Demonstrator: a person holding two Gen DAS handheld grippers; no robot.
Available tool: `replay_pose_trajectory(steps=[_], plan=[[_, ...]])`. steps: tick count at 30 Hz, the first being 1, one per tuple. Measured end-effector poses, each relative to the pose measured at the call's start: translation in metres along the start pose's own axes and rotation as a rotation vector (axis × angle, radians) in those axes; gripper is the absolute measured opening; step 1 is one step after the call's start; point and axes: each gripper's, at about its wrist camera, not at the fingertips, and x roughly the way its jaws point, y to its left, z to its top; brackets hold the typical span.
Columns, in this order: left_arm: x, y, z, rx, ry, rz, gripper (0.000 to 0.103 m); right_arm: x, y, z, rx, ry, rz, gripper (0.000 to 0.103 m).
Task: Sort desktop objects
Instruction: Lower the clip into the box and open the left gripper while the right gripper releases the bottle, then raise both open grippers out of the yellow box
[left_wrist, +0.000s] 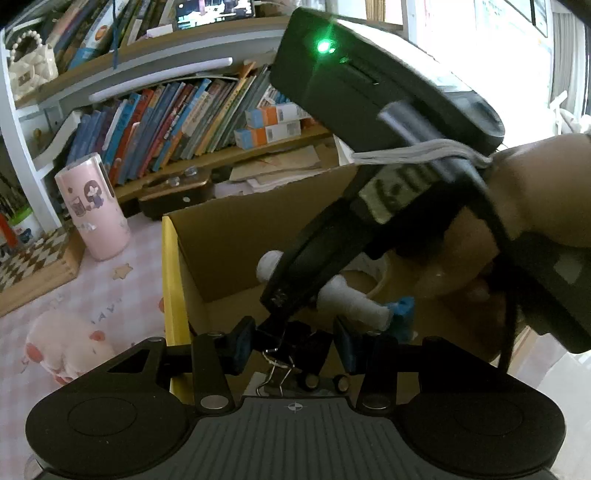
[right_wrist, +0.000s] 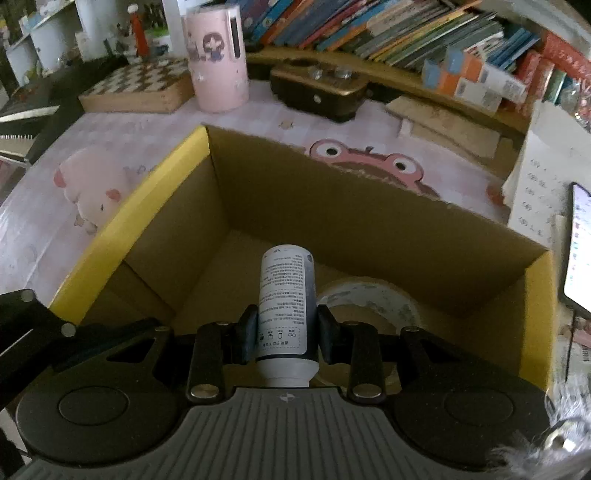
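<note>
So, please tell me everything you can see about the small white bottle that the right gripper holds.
The white bottle is a small cylinder, plastic by its look, with a label of fine dark print and small icons. The right gripper is shut on it, one pad on each side of its lower body. It points away from the camera, tilted down into the open cardboard box, above the box floor. Behind it in the box lies a roll of tape; whether they touch cannot be told.

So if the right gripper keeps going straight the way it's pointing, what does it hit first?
Probably the bare floor of the cardboard box. The right gripper, shut on the white bottle, points down into the box, so the bottle's far end would land first, with the tape roll just to its right. Depth is uncertain.
</note>
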Motion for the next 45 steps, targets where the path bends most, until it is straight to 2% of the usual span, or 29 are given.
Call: replay_pose_trajectory(steps=[9,10,13,14,16,23,30,35,39,45], plan=[[-0.001,0.001,-0.001,0.002,-0.014,0.006,0.046,0.004,0.001,0.005,-0.005,-0.003,-0.004,0.031],[-0.002,0.001,-0.001,0.001,-0.019,0.006,0.048,0.004,0.000,0.004,0.002,-0.008,0.001,0.033],[-0.006,0.001,-0.001,0.003,-0.039,0.010,0.056,-0.003,-0.002,0.002,0.022,-0.044,0.021,0.050],[-0.009,0.001,-0.001,0.004,-0.050,0.014,0.061,-0.007,-0.001,0.002,0.024,-0.060,0.021,0.052],[-0.016,0.001,-0.001,0.006,-0.072,0.018,0.065,-0.016,0.000,0.001,0.023,-0.089,0.018,0.057],[-0.048,0.004,0.000,-0.032,-0.153,0.023,0.076,-0.062,0.003,-0.013,0.047,-0.233,-0.006,0.065],[-0.083,0.018,-0.008,-0.114,-0.221,0.060,0.083,-0.109,0.003,-0.043,0.125,-0.387,-0.105,0.068],[-0.106,0.024,-0.021,-0.124,-0.259,0.108,0.086,-0.138,0.006,-0.072,0.175,-0.467,-0.174,0.070],[-0.121,0.031,-0.035,-0.142,-0.270,0.125,0.089,-0.154,0.012,-0.095,0.213,-0.507,-0.232,0.071],[-0.139,0.050,-0.058,-0.189,-0.250,0.129,0.089,-0.169,0.032,-0.134,0.293,-0.521,-0.289,0.072]])
